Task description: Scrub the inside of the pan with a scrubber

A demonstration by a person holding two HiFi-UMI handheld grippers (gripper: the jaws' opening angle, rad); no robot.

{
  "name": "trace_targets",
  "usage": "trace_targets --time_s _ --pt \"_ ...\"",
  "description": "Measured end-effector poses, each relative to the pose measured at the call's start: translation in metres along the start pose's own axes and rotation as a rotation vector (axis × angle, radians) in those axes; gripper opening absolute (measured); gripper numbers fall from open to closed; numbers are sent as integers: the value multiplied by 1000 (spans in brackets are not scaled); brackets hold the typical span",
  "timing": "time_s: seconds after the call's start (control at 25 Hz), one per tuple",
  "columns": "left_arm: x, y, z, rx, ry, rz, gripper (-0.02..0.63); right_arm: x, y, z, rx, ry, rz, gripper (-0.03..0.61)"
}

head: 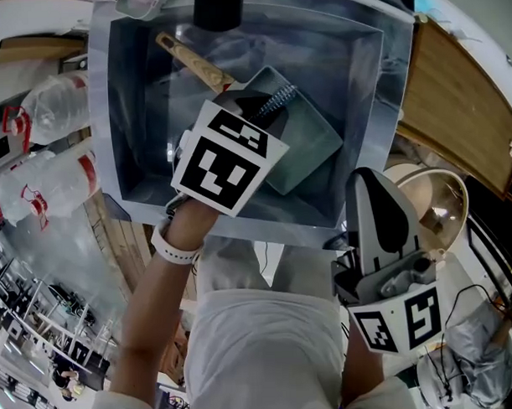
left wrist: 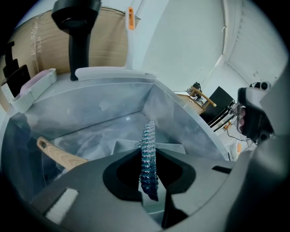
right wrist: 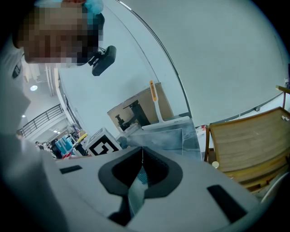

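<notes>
Pan [head: 308, 143] is found lying in the sink [head: 102, 121], with its body toward the near right corner and its wooden handle [head: 192, 61] pointed at the far left corner. Nearest the person, the right gripper [head: 366, 180] is held outside the sink's near edge, its jaws closed together with nothing between them. Further on, the left gripper [head: 261, 105] is clamped on the metal mesh scrubber [head: 279, 100], which is pinched thin above the pan's handle-side rim. Contact with the pan cannot be confirmed. For a good scrub, the scrubber should be lowered onto the pan floor and pressed flat. The handle is probably best steadied by the right gripper, since the pan may slide. Beyond, a black faucet [head: 218, 8] is seen at the sink's far edge.
</notes>
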State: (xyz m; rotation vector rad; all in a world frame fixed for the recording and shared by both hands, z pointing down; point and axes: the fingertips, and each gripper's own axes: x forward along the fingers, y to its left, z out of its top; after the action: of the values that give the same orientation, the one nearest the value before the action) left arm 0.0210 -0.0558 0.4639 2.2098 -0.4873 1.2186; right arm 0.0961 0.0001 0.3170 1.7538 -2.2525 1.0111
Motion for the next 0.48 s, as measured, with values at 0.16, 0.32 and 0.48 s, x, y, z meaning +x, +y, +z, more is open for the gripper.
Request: trace_targets --time_s 0.16,0.32,0.48 --pt "7 -30 -5 -10 3 -56 74 -4 -3 0 -1 -6 -3 7" --pt "14 -57 -13 -32 10 -119 75 -8 -3 -2 0 -5 -5 8" --pt "18 -72 -19 -34 22 -153 74 -10 -3 -1 2 -9 -4 8"
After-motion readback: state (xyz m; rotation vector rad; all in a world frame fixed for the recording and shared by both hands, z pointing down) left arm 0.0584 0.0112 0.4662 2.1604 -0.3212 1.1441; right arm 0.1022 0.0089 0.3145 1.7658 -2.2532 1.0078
